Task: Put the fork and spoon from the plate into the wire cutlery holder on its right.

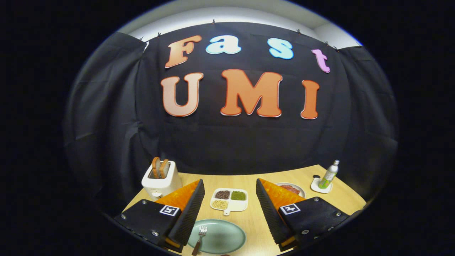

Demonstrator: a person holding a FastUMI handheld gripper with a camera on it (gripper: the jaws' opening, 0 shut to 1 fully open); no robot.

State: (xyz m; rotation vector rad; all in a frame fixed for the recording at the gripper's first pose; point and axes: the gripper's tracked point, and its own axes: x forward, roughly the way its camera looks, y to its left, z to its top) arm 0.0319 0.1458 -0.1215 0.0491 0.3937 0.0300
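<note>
My fingers (230, 209) stand wide apart and empty above the counter (254, 227). The fork (200, 239) lies on the pale green plate (222, 237) just below them, near my left finger. I judge nothing is moved yet; both pieces remain to be carried.

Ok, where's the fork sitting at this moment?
In the gripper view, the fork lies on the left part of the green plate, between the open gripper fingers and nearer the left one, just this side of the divided dish.
</note>
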